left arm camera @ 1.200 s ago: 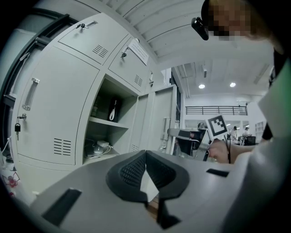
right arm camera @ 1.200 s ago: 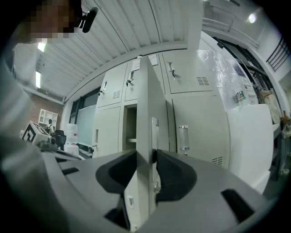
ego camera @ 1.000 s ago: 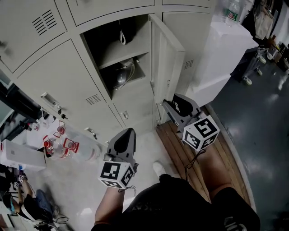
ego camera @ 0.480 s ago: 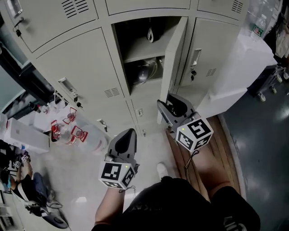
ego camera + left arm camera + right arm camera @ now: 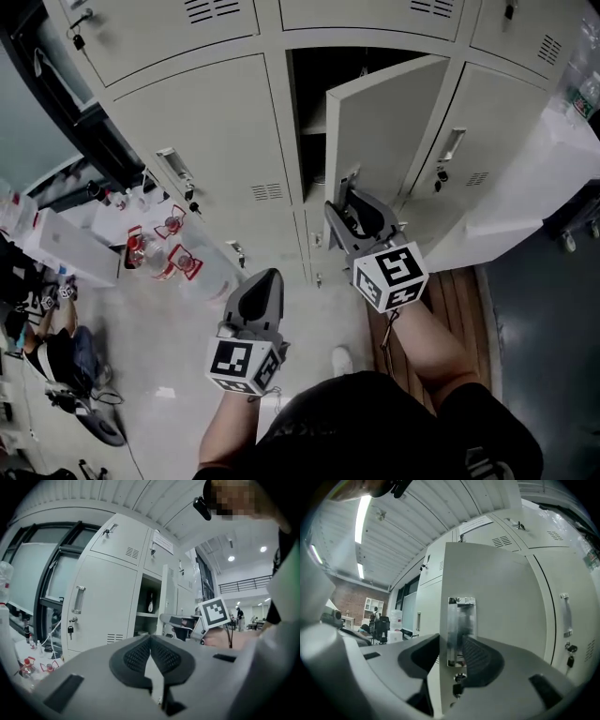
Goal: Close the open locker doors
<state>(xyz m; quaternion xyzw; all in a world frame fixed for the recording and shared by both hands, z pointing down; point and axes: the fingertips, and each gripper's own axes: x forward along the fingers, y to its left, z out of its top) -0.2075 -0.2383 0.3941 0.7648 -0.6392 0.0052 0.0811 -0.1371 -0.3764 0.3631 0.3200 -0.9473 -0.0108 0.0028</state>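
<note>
At the far left the bottles [image 5: 155, 246] by the wall play no part; next to them our left gripper [image 5: 262, 281] hangs low in front of the shut lockers, its jaws pressed together on nothing, much as it hung a second ago. In the middle, the dark locker opening [image 5: 309, 103] has narrowed; a second ago we saw both shelves and what lay on them, and now the door [image 5: 394, 127] covers most of that. The door has swung from wide open to roughly halfway; we judge the closing well begun but not done, since a clear gap remains on the latch side. At its free edge our right gripper [image 5: 345, 208] has followed it round; its jaws stand apart, straddling the edge at the handle [image 5: 461, 630], seemingly pushing, not pinching.
</note>
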